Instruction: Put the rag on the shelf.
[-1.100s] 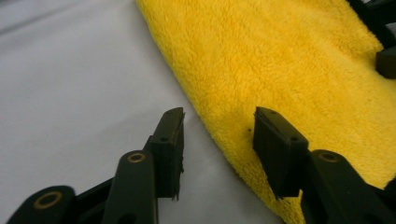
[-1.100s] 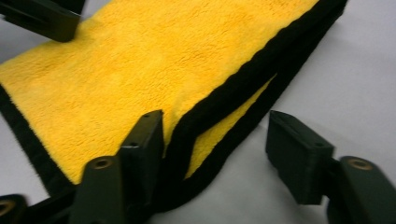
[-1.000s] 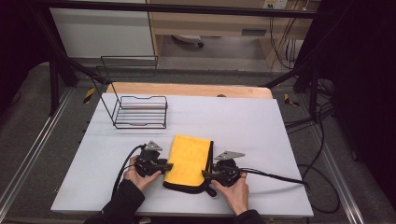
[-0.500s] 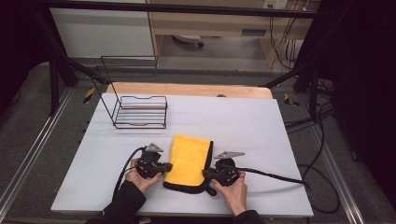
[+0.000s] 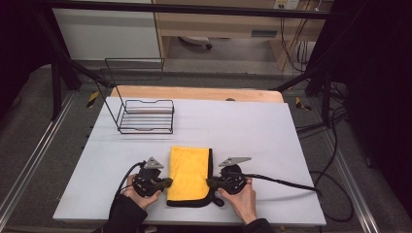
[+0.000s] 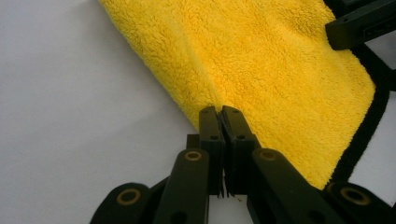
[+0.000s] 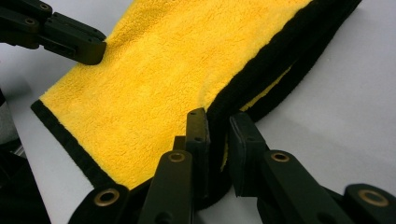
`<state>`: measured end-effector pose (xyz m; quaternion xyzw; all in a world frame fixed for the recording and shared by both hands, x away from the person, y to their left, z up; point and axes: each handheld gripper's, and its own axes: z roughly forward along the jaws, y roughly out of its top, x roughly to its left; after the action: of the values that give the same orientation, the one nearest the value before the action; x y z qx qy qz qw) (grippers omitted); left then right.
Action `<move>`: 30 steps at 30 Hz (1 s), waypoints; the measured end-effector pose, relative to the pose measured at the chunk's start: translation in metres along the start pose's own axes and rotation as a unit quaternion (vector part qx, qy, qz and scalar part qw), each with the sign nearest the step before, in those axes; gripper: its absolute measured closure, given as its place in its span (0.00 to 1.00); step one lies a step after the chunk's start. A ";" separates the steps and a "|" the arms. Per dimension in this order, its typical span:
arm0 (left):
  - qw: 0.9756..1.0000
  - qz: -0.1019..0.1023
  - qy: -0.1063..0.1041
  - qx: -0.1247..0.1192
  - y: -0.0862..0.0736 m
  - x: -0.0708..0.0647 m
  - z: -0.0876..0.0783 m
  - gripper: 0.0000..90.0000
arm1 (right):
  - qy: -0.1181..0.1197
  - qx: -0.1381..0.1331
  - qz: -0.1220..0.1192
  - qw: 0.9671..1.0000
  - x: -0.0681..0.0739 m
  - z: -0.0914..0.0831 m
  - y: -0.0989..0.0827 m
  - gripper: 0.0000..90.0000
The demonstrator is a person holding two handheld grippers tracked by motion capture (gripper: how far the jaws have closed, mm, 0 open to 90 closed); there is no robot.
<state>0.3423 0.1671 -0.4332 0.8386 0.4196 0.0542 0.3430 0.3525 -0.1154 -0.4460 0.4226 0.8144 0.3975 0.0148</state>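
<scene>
Left gripper (image 5: 163,183) and right gripper (image 5: 212,183) have just closed, each clamping an opposite long edge of the folded yellow cloth (image 5: 189,174), ready for a two-handed lift.

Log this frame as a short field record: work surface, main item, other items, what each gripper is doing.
surface: white table
main item: folded yellow fleece cloth with black trim, lying flat near the table's front edge
other item: empty black wire rack, far left of the table, apart from the cloth
left gripper: jaws closed on the cloth's untrimmed side edge
right gripper: jaws closed on the cloth's black-trimmed side edge
cloth lifted: not visibly
</scene>
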 end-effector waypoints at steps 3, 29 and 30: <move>1.000 0.005 -0.003 -0.004 -0.001 0.003 0.000 0.89 | -0.012 -0.005 -0.025 1.000 -0.001 0.001 -0.002 0.78; 0.997 -0.003 0.031 -0.071 0.052 0.067 0.019 0.22 | -0.037 -0.069 -0.057 0.995 -0.025 -0.024 0.004 0.10; 0.997 -0.002 0.035 -0.066 0.054 0.069 0.021 0.23 | -0.039 -0.068 -0.058 0.995 -0.025 -0.024 0.004 0.10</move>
<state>0.4307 0.1842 -0.4294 0.8109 0.4290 0.1102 0.3826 0.3628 -0.1469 -0.4353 0.3873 0.8074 0.4341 0.0982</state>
